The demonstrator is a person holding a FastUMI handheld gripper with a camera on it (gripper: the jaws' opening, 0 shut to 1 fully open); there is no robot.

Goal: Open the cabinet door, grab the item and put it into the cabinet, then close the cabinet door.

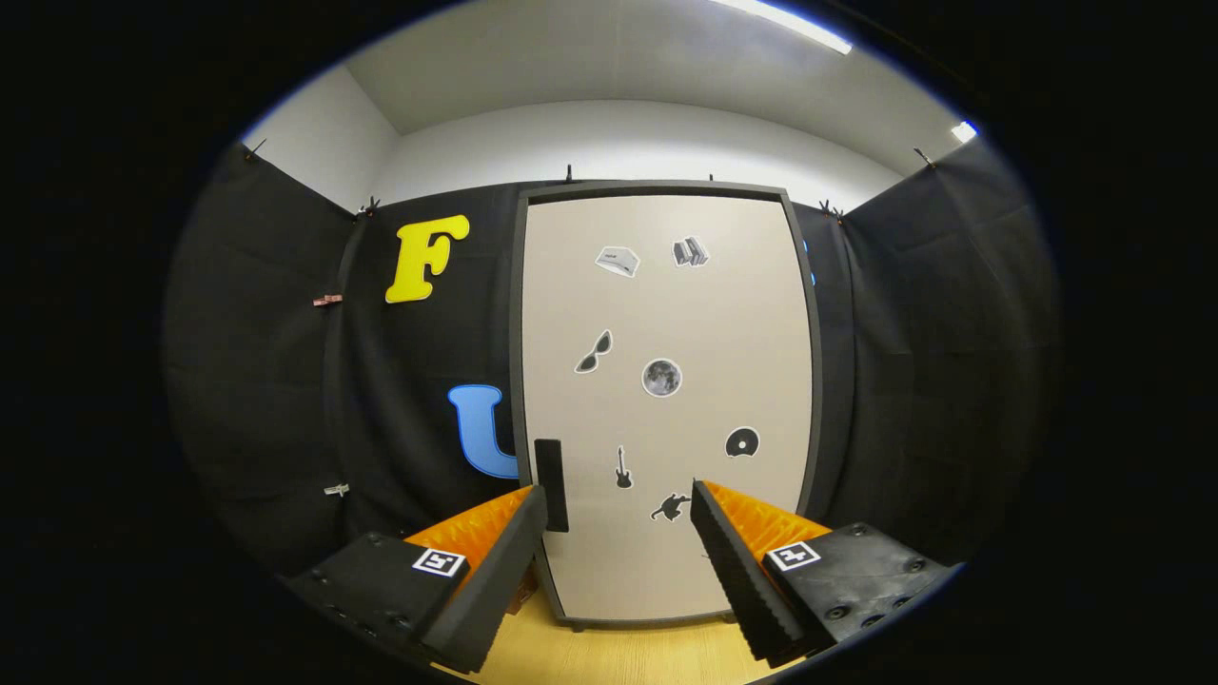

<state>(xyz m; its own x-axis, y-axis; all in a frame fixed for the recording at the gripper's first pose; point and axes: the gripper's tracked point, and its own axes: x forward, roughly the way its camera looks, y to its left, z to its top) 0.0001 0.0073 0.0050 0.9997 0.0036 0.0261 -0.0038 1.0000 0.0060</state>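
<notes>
The cabinet door (666, 400) is shut and flush within its dark frame, so the step in hand is judged to be the opening. The cabinet stands upright at the far edge of the wooden bench (609, 656), directly ahead of the gripper (618, 518). The jaws stand open, spread wide, holding nothing. The handle (551, 483), a dark vertical bar, sits low on the door close to its left edge; it lies just beyond the left fingertip, inside the gap and hard toward that side. To do the step well, the gripper should be shifted left until the handle is centred between the fingers, advanced so both pads overlap the bar, then closed on it. With the handle at the left edge, the hinges are probably on the right, though they cannot be seen; on that basis the pull should follow an arc swinging toward the right. A straight tug risks slipping off the bar or dragging the cabinet across the bench. The door is a pale, matte panel, taller than wide, bearing several small stickers (661, 377), among them a round moon-like one at the centre. The item to be stored cannot be located from this position. Black cloth (266, 381) hangs on both sides of the cabinet.
</notes>
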